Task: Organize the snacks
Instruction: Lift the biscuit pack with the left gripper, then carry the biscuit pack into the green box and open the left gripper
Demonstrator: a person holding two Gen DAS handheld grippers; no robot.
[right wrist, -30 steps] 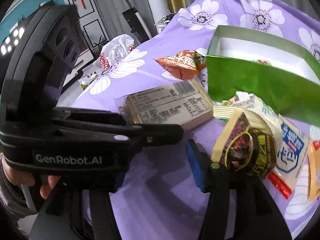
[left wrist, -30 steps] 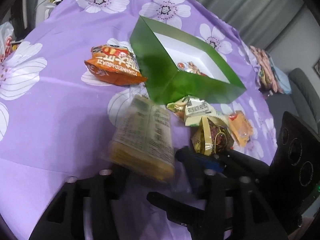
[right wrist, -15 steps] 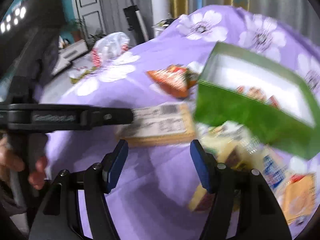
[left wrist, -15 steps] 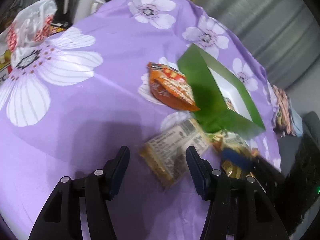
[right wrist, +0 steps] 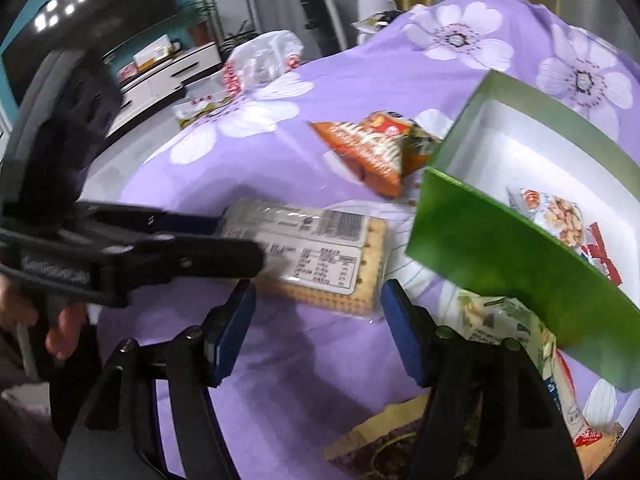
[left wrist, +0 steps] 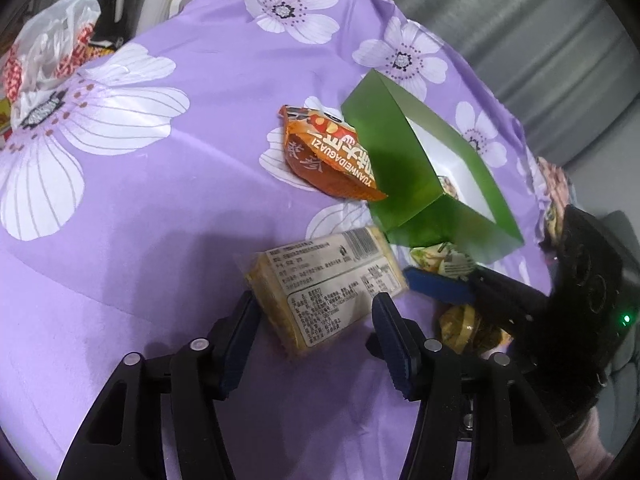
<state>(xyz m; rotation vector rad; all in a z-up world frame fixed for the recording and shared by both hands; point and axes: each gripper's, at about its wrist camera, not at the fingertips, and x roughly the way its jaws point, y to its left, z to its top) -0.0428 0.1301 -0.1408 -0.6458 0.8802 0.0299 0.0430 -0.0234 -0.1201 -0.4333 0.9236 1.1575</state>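
Left gripper [left wrist: 315,300] has its jaws narrowed onto the near end of the cracker packet [left wrist: 332,280], one pad on each long side, and the packet sits low over the purple flowered cloth [left wrist: 160,220]. Anyone see what's crowding it? (tabletop_sam)

Yeah, plenty. The green box [left wrist: 384,160] sits just past the packet's far end, and its near wall stands between packet and tray. One orange snack bag [left wrist: 328,156] leans on the box's left corner. The right gripper [right wrist: 319,286] hovers just beside the packet, jaws apart, nothing between them. (crumbs42)

Got a count? (tabletop_sam)

One box, one cracker packet, one orange bag. Two packs are already inside the box: a peanut pack [right wrist: 560,216] and a red-and-white pack [right wrist: 600,252]. Against the box's outer wall there's a little heap: a green-and-white pack [right wrist: 496,320], a gold-and-dark pack [right wrist: 384,440] and a blue-and-white pack [right wrist: 572,420], so three I can make out. It's blurry at the edge, could be more. One white plastic bag [left wrist: 44,52] sits way off at the cloth's far corner. (crumbs42)
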